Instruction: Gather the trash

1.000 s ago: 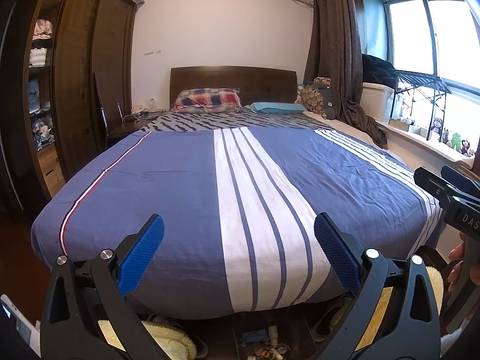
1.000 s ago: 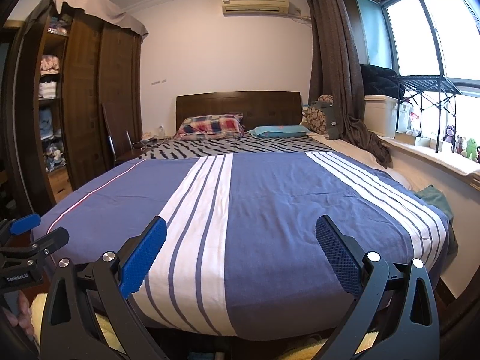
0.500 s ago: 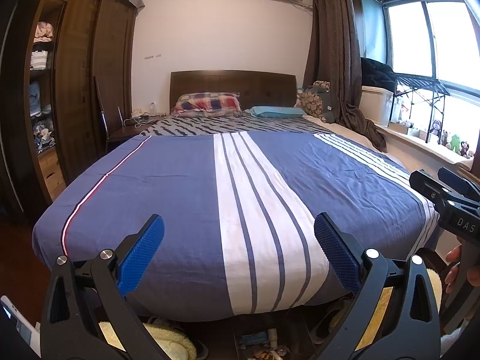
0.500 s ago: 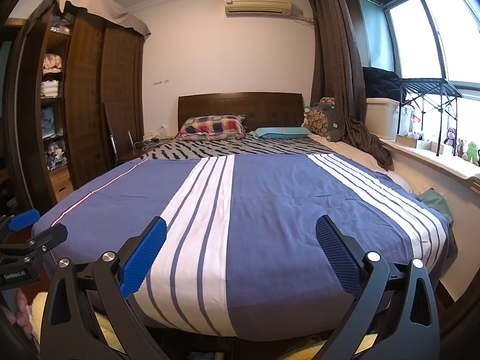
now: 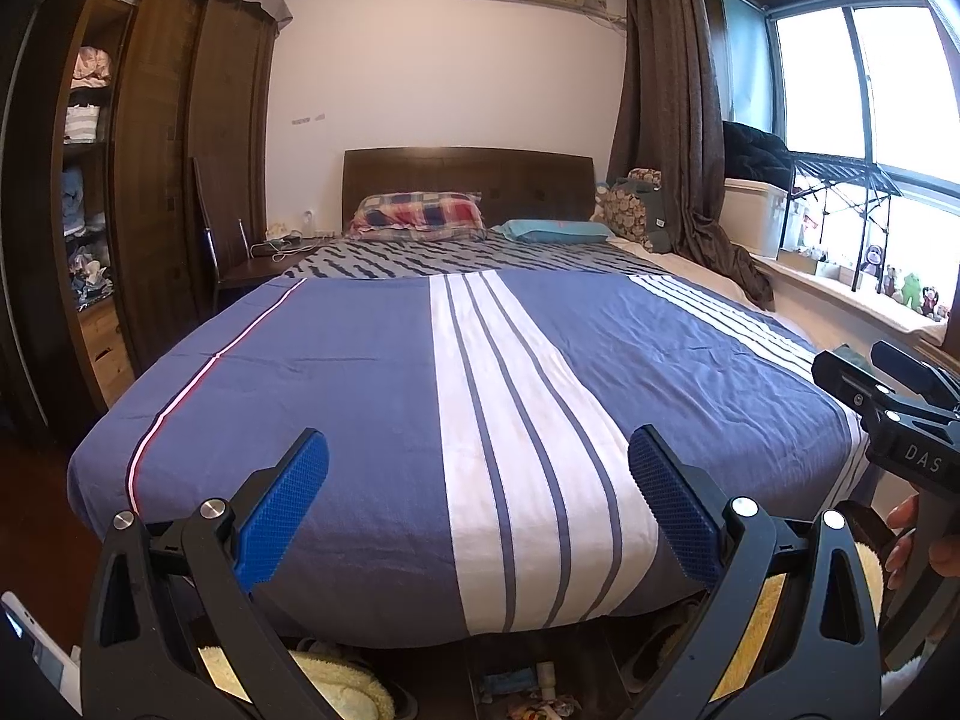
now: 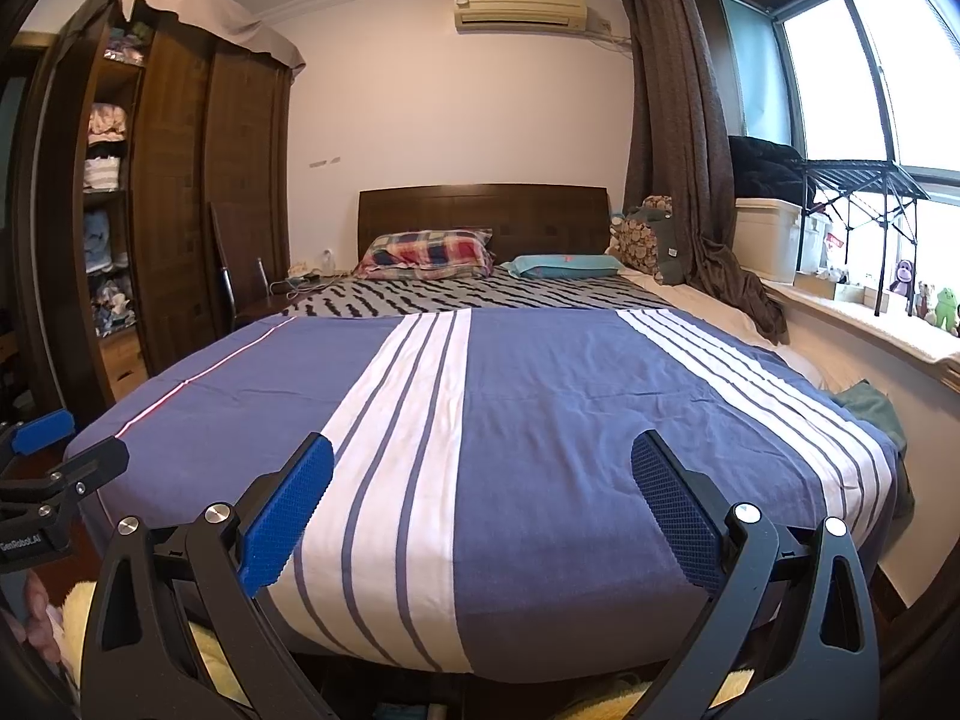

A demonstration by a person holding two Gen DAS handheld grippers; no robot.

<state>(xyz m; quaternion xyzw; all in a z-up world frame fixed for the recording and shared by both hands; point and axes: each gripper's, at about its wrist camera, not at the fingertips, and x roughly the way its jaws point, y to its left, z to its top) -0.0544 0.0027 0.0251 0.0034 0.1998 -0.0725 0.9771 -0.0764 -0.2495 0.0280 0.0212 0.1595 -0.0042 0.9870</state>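
Blue-padded, my left gripper (image 5: 474, 501) and right gripper (image 6: 480, 504) hang level, jaws wide and empty, at the bed's (image 5: 360, 372) foot edge. What may be trash (image 5: 540, 705) lies on the floor beneath it.

Lit by daylight from the window (image 5: 888, 90), blown out white; dim beneath the bed (image 6: 540, 396), perhaps clutter there; sharp overall, edges bent and vignetted.

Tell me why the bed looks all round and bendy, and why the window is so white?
In both wrist views the fisheye lens bends straight edges, so the bed bulges and the wardrobe curves. In the right wrist view daylight washes out the window to white; the left wrist view shows the same glare, and the picture corners go dark.
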